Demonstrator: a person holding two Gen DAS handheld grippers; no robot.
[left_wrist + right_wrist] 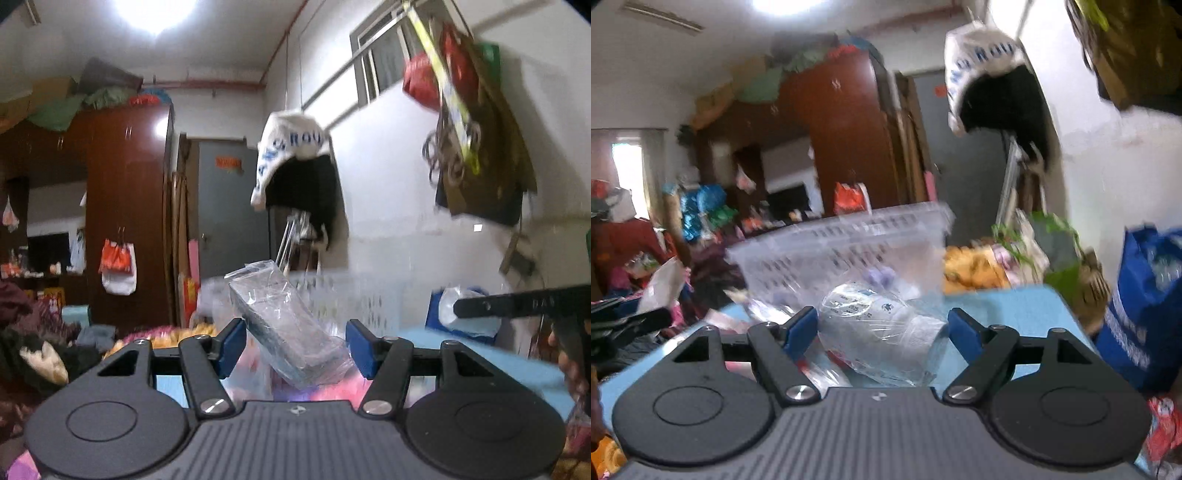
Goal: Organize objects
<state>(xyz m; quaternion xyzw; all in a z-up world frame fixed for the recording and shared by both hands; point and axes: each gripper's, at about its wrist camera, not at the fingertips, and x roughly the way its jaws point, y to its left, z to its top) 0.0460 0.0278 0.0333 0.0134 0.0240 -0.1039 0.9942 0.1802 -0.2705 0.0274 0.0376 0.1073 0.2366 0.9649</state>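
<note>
In the left wrist view, my left gripper has its blue pads around a grey box wrapped in clear plastic, which tilts up and to the left above the blue table. The right gripper's finger shows at the right edge, holding a clear bag. In the right wrist view, my right gripper has its pads around a clear plastic bag holding a white printed bottle. A white slotted basket stands just behind it; the basket also shows in the left wrist view.
The blue table carries loose plastic packets at its left. A blue bag stands to the right and stuffed toys and clothes lie behind. A white cap and bags hang on the wall. A brown wardrobe stands to the left.
</note>
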